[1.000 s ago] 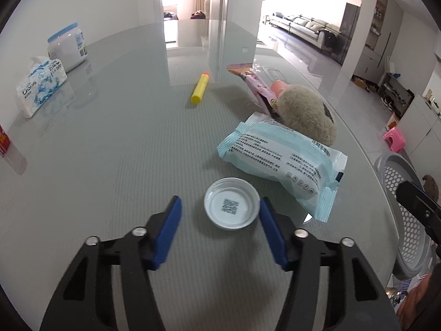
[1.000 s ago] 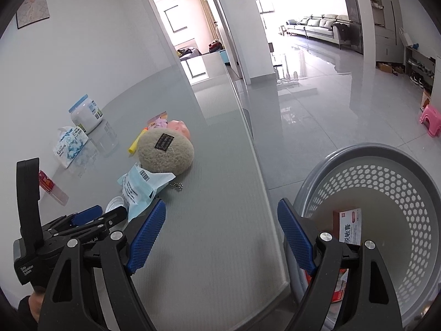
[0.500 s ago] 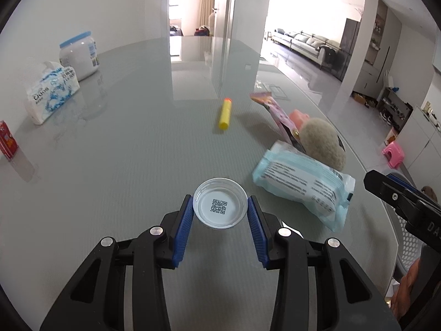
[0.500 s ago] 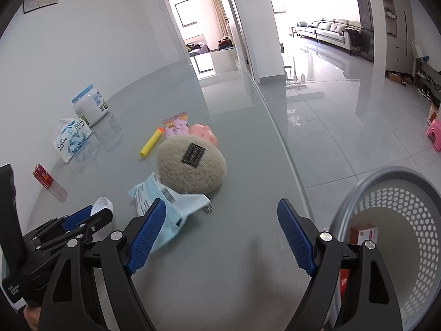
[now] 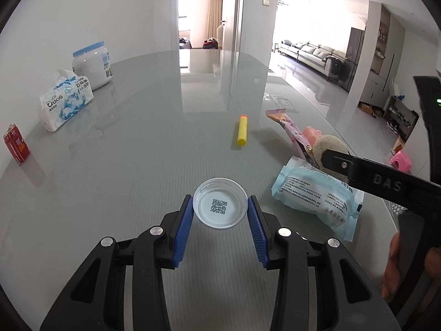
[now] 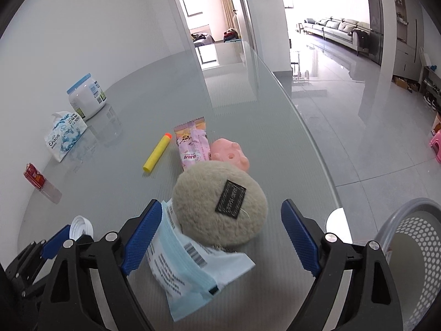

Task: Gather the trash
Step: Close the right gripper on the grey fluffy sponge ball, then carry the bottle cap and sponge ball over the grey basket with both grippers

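Note:
My left gripper (image 5: 220, 211) is shut on a white plastic lid (image 5: 220, 206) with a QR code inside, held just above the grey table (image 5: 124, 165). The lid also shows in the right wrist view (image 6: 80, 225). My right gripper (image 6: 222, 233) is open and empty, its jaws wide on either side of a light blue wipes packet (image 6: 187, 264) and a beige fuzzy pouch (image 6: 220, 207). The packet (image 5: 317, 195) lies right of the lid. A pink snack wrapper (image 6: 193, 149) lies beyond the pouch. The grey perforated trash basket (image 6: 413, 248) stands off the table's right edge.
A yellow foam dart (image 6: 157, 152) and a pink rubber toy (image 6: 230, 155) lie mid-table. A tissue pack (image 5: 64, 99), a white jar (image 5: 92, 64) and a small red can (image 5: 16, 143) stand at the far left by the wall. The table's curved edge (image 6: 322, 165) runs along the right.
My left gripper closed on the white lid and lifted it slightly. My right gripper swung left from over the basket to above the pouch and packet.

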Available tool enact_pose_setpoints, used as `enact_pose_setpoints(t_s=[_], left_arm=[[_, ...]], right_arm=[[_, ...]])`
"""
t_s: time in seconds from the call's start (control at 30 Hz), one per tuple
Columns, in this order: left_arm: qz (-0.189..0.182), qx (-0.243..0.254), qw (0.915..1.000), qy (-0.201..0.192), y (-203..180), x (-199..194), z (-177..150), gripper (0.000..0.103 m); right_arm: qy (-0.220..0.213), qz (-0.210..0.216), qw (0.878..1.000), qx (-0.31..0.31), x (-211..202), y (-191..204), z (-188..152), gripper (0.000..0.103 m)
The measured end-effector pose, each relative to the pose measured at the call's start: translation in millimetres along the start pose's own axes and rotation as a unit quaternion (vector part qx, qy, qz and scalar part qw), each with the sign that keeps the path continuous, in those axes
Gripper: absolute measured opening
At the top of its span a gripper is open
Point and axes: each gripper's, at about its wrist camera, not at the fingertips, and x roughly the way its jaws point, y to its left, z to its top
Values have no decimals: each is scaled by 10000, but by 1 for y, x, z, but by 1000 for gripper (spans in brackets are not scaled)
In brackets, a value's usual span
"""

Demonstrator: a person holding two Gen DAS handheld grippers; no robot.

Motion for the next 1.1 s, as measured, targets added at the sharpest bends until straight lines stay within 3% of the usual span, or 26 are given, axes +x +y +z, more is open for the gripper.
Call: enact_pose_setpoints(t_s=[0.17, 0.3, 0.4, 0.73, 1.1], left_arm=[[-92, -49, 9999, 47, 2, 2, 0, 39], [-143, -86, 9998, 81, 3, 2, 0, 39], [-144, -79, 9998, 70, 4, 2, 0, 39], [-269, -100, 9995, 92, 5, 2, 1, 39], [-306, 249, 9991, -175, -13, -19, -4, 39]], right_arm=[[151, -81, 9999, -2, 15, 2, 4, 85], [18, -118, 9999, -31, 13, 5, 4, 84], [-24, -121, 9999, -59, 10, 6, 4, 64], [-311, -142, 9994, 80, -26, -1, -8, 61], [-645, -358, 9967, 326, -85, -23, -37, 61]])
